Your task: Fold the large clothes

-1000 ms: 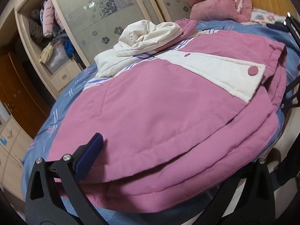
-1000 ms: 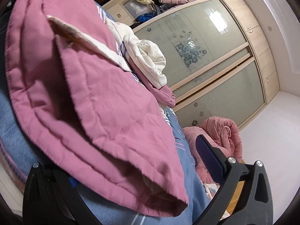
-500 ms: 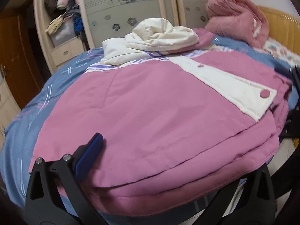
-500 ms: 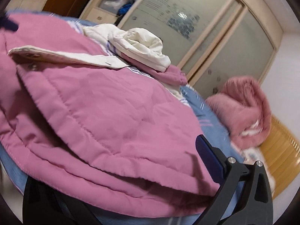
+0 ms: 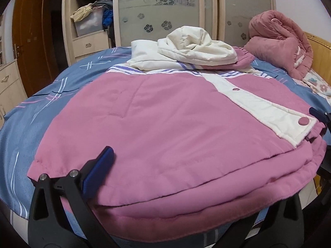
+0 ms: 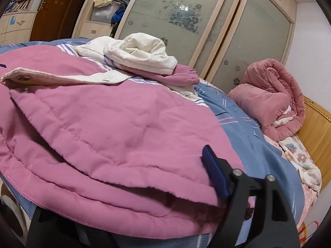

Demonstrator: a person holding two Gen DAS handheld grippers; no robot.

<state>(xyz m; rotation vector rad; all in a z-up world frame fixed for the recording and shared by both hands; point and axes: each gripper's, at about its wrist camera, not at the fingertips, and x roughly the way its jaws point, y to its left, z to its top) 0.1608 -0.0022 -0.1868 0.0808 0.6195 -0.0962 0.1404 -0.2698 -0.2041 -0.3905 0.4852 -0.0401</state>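
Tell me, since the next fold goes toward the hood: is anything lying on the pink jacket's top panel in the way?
Nothing visible lies on the pink jacket panel. The cream hood is bunched at the collar end; the rolled pink quilt sits apart by the headboard.

Pink jacket (image 5: 165, 136) with cream placket; blue striped bedsheet (image 5: 41, 113); frosted floral wardrobe doors (image 5: 161, 10)

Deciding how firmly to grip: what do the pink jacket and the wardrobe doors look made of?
Pink jacket: looks like padded, quilted woven fabric, matte, judging by stitched seams and puffy edges. Wardrobe doors: apparently frosted glass with a floral pattern, in pale wood-look frames.
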